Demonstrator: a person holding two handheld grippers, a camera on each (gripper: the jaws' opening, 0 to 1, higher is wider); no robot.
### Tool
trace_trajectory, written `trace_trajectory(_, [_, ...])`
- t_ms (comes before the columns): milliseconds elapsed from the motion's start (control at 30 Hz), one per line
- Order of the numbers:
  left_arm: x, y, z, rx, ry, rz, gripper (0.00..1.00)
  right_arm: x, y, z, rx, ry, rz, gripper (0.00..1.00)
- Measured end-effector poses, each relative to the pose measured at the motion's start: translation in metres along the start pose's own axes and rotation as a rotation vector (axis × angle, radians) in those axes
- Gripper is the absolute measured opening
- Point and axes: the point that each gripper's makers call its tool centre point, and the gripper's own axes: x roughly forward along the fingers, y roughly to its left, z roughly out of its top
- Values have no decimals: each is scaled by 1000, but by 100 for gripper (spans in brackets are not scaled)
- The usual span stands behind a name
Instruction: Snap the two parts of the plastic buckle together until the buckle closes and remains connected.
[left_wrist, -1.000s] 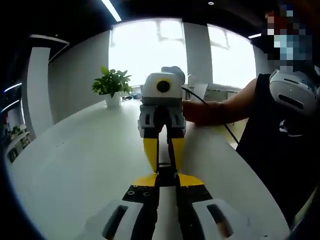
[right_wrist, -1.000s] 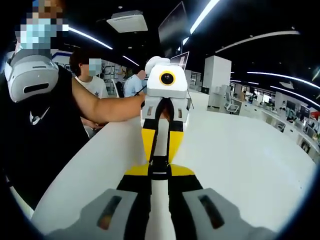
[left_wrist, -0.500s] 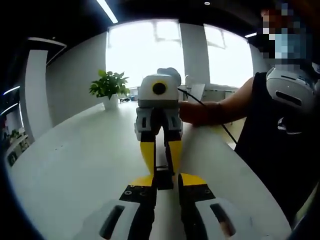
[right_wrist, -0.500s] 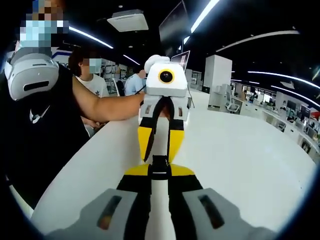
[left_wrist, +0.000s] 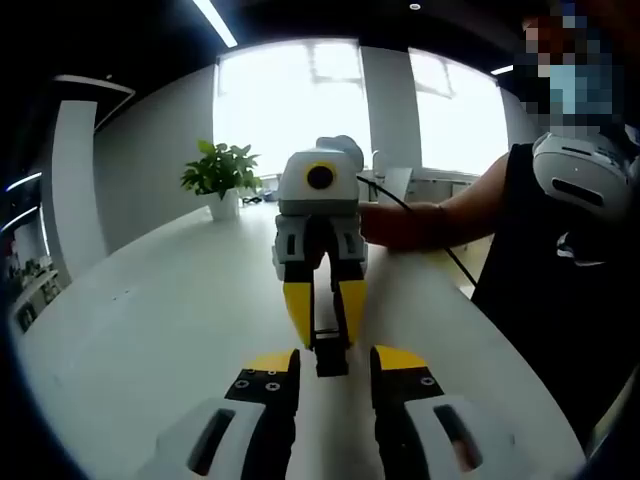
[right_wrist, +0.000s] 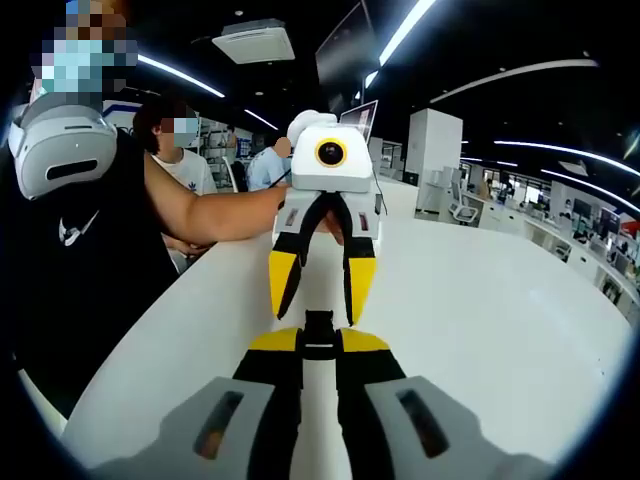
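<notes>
The right tool (right_wrist: 320, 345) clamps the small black plastic buckle (right_wrist: 319, 334). The left tool (left_wrist: 333, 362) stands apart, just ahead. If the parts never latched, one could drop onto the white counter (right_wrist: 480, 300).

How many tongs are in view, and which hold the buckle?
2: the right tongs, near the view's bottom, shut on the buckle; the left tongs, opposite, open and not gripping it.

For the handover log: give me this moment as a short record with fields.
buckle: black plastic buckle, held above the white table; whether it is fully latched cannot be told
right hand-held gripper: jaws shut on the buckle
left hand-held gripper: jaws spread open, apart from the buckle
background: potted plant at the table's far end
person: arm reaching in to hold the opposite gripper in each view
</notes>
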Motion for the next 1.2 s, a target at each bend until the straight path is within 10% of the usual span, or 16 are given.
trace_trajectory(300, [-4, 8, 4, 12, -36, 36, 48, 2, 3, 0, 4, 3, 4, 10])
trace_trajectory(467, [-7, 23, 20, -72, -145, 94, 87, 2, 5, -2, 7, 8, 3, 10])
trace_trajectory(600, [-10, 29, 22, -58, -155, 123, 100, 2, 6, -2, 9, 8, 6, 10])
trace_trajectory(1200, [-11, 35, 19, -91, -145, 141, 99, 2, 5, -3, 30, 7, 15, 10])
